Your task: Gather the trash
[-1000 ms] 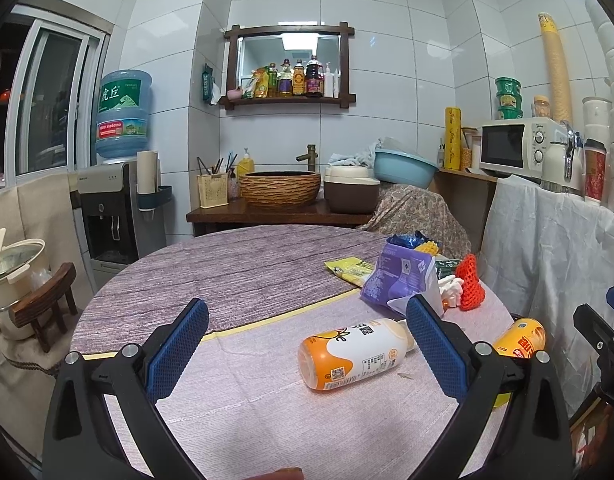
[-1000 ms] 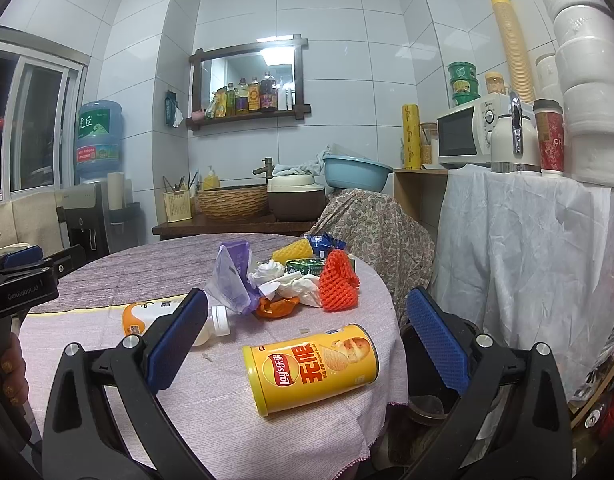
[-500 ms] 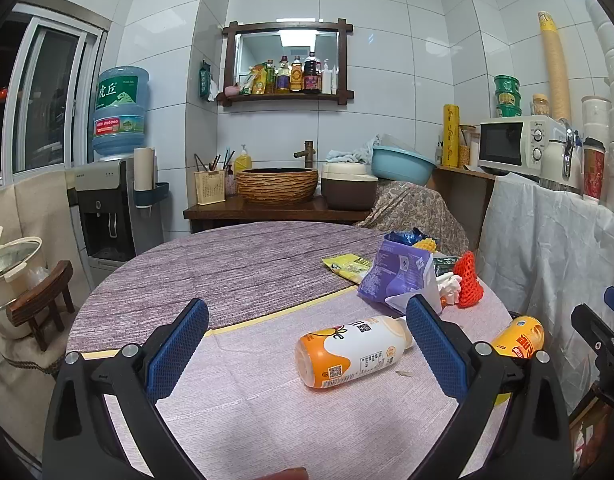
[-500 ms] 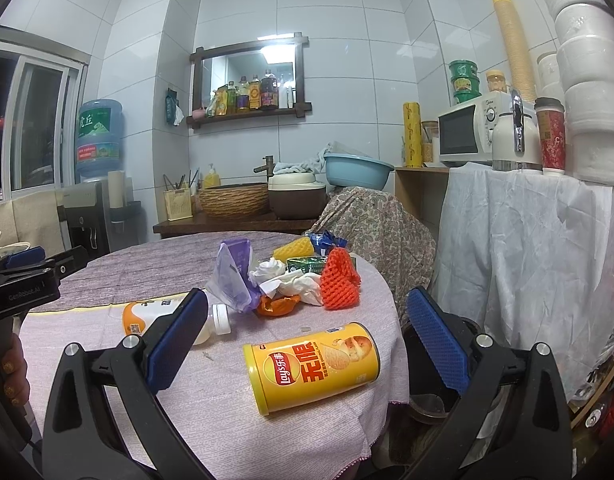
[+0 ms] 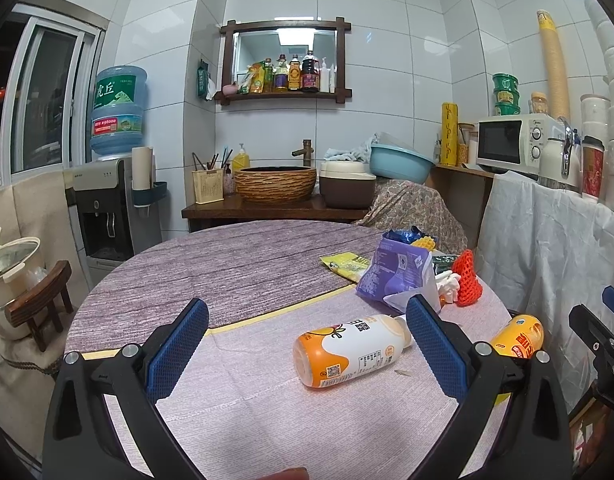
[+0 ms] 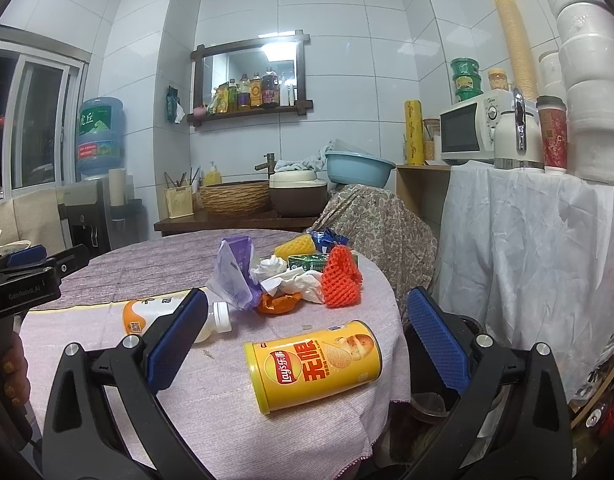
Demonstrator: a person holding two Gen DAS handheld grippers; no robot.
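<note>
An orange and white drink bottle (image 5: 349,350) lies on its side on the round table (image 5: 235,264), between my left gripper's open fingers and just ahead of them. My left gripper (image 5: 307,344) is open and empty. A yellow Lay's chip can (image 6: 313,364) lies on its side near the table's right edge, between my right gripper's open fingers. My right gripper (image 6: 307,340) is open and empty. Behind lie a purple bag (image 6: 235,272), crumpled tissues (image 6: 291,280), orange foam netting (image 6: 341,280) and wrappers. The can also shows in the left wrist view (image 5: 519,336).
A bin (image 6: 431,404) sits on the floor below the table's right edge, partly hidden. A white-draped counter (image 6: 527,240) with a microwave (image 6: 467,132) stands right. A sink shelf (image 5: 267,210) is behind, a water dispenser (image 5: 103,208) and stool (image 5: 39,312) left.
Both grippers have stayed open and nearly still. The left view has drifted slightly, so the bottle sits a little nearer its centre.
</note>
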